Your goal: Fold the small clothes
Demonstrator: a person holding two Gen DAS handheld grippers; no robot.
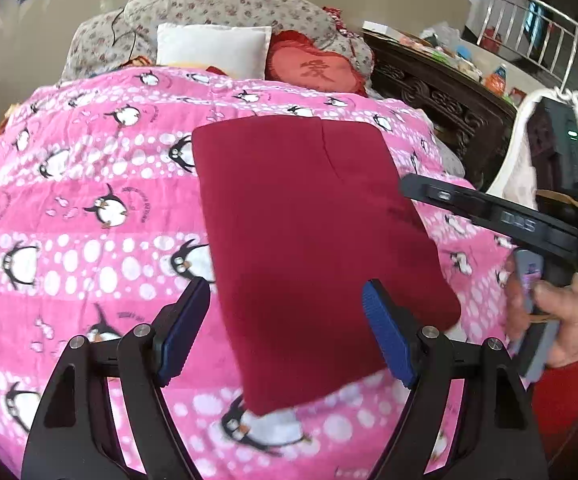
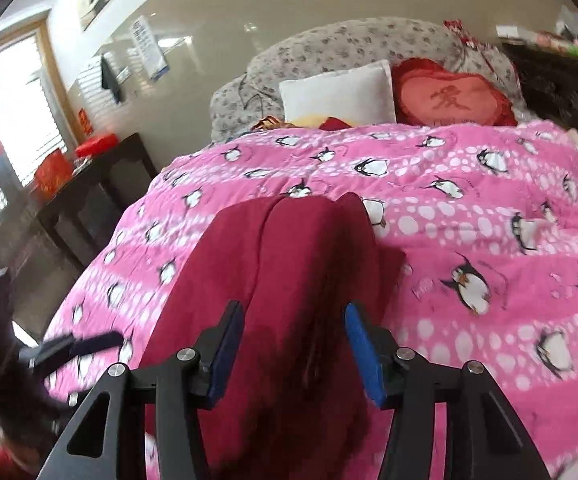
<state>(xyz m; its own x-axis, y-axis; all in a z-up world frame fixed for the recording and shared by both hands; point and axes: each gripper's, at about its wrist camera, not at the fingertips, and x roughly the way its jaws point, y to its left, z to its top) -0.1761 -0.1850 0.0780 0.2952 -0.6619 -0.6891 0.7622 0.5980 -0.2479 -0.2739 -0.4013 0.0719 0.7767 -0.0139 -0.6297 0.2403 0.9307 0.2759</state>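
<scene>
A dark red garment (image 1: pixel 313 236) lies folded into a flat rectangle on the pink penguin quilt (image 1: pixel 89 208). My left gripper (image 1: pixel 285 320) is open and empty, hovering over the garment's near end. In the right wrist view the same red garment (image 2: pixel 289 280) lies lengthwise ahead, with a fold line down its middle. My right gripper (image 2: pixel 293 348) is open and empty just above its near end. The right gripper's body (image 1: pixel 529 224) and the hand holding it show at the right of the left wrist view.
A white pillow (image 1: pixel 213 50), a red heart cushion (image 1: pixel 317 68) and a floral pillow (image 1: pixel 225 4) lie at the bed's head. A dark carved headboard (image 1: pixel 441 100) stands to the right. A dark side table (image 2: pixel 97 184) with red boxes stands left of the bed.
</scene>
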